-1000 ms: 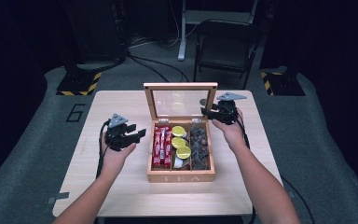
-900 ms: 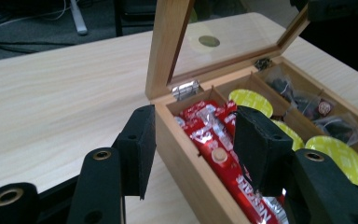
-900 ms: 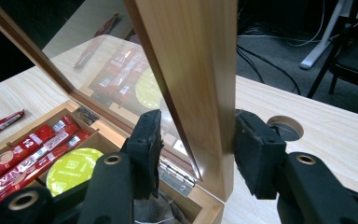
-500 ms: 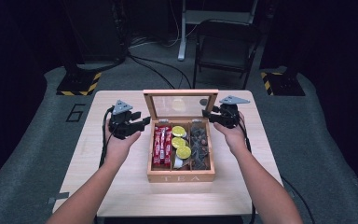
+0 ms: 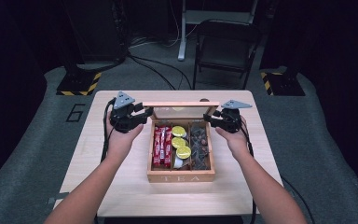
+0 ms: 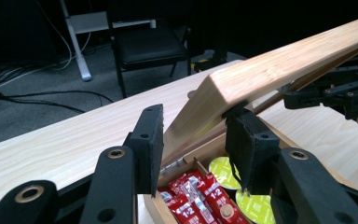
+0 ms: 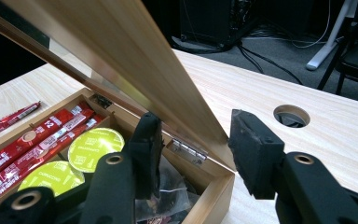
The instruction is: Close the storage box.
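A wooden tea box [image 5: 181,176] sits mid-table, its glass-paned lid [image 5: 181,103] raised and leaning over the contents. Inside lie red sachets [image 5: 162,144], yellow-green capsules [image 5: 179,140] and dark wrapped bags [image 5: 199,145]. My left gripper [image 5: 144,113] straddles the lid's left end [image 6: 261,74]; its jaws have just been closing, one pad [image 6: 249,144] touches the lid's corner and the other stands a sliver off. My right gripper [image 5: 210,117] is shut on the lid's right end [image 7: 135,60] just above the hinge [image 7: 186,150], and it also shows in the left gripper view [image 6: 335,93].
The light wooden table [image 5: 121,186] has a round cable hole [image 7: 291,115] behind the box. Beyond the far edge stand a black folding chair [image 5: 223,51] and a white stand leg [image 5: 184,28], with cables on the grey floor.
My left hand rose and moved right from the table's left side to the lid's left end. The lid has tipped down toward the box. My right gripper stayed on the lid.
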